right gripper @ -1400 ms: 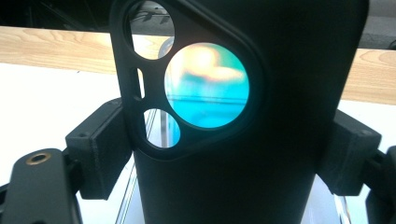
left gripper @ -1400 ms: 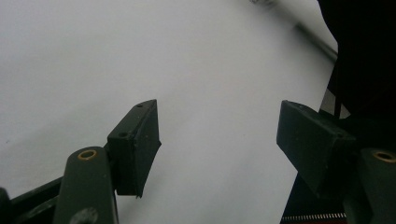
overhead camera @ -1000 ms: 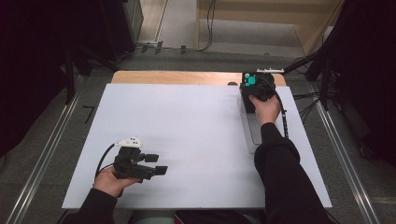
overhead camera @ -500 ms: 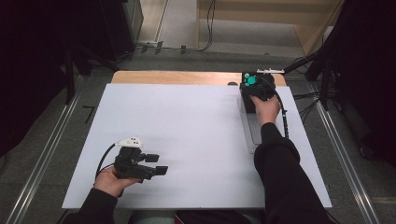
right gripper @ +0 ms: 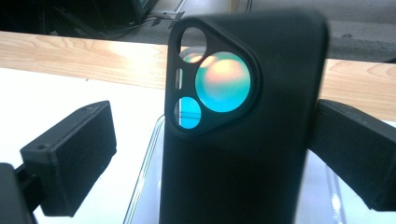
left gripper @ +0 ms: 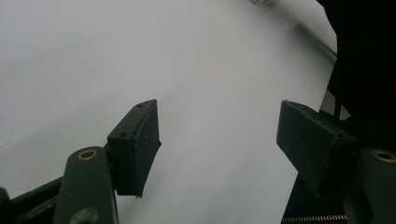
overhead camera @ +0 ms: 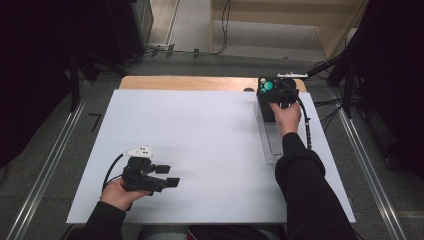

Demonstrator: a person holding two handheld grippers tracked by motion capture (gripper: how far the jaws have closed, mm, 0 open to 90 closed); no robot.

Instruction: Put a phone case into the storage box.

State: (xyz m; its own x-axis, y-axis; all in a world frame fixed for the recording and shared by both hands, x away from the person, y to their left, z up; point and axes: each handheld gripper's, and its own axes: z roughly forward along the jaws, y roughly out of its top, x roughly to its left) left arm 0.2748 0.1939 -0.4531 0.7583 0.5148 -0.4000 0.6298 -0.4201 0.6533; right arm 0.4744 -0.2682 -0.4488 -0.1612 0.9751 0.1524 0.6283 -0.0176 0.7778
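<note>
A black phone case (right gripper: 238, 140) with a three-cornered camera cutout stands upright between the jaws of my right gripper (right gripper: 215, 154). Teal and orange reflections show through the cutout. The left jaw stands clear of the case and the right jaw sits at its edge, so the gripper is open. In the high view the right gripper (overhead camera: 272, 92) is at the table's far right edge, with the teal spot of the case (overhead camera: 268, 86) on top. My left gripper (overhead camera: 167, 175) is held near the front left of the table, jaws wide open on nothing (left gripper: 219, 140).
A clear plastic tray (overhead camera: 272, 140) lies lengthwise along the right side of the white table top (overhead camera: 200, 135), below the right hand. A wooden strip (overhead camera: 190, 82) runs along the far edge. Cables trail on the floor at the far right.
</note>
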